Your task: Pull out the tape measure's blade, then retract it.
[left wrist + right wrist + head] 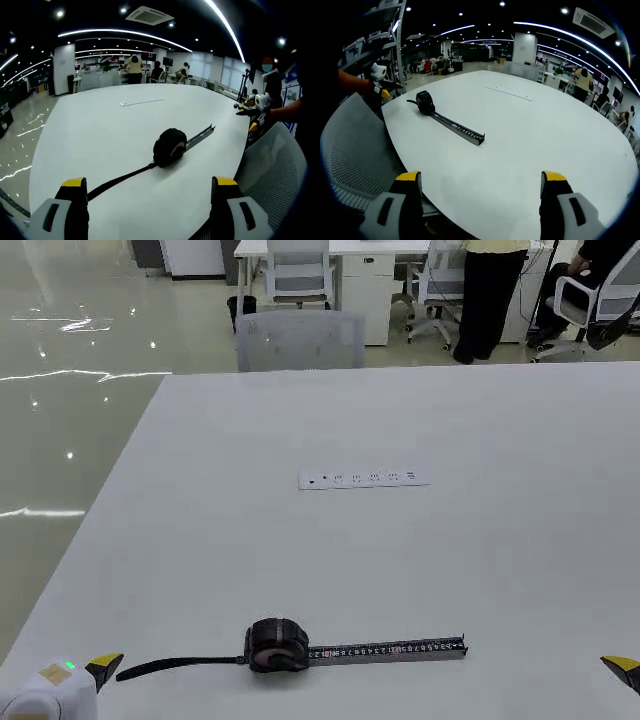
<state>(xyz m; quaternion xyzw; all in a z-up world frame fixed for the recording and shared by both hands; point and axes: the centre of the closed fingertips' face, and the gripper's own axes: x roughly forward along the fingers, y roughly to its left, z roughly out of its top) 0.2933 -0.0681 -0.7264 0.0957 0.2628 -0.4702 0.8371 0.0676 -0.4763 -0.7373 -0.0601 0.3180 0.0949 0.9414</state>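
Head view looks over a broad white table (400, 420) in an open office with a glossy floor (80, 340). A grey mesh chair (300, 340) stands at its far edge, and a power strip (363, 479) lies mid-table. The black tape measure (277, 644) lies by the near edge, its blade (390, 649) extended flat to the right. The left gripper (149, 182) and the right gripper (482, 176) are spread wide and empty.

The left gripper (150, 182) and right gripper (482, 176) had pale grey jaws, each with a dark slot and yellow tip.
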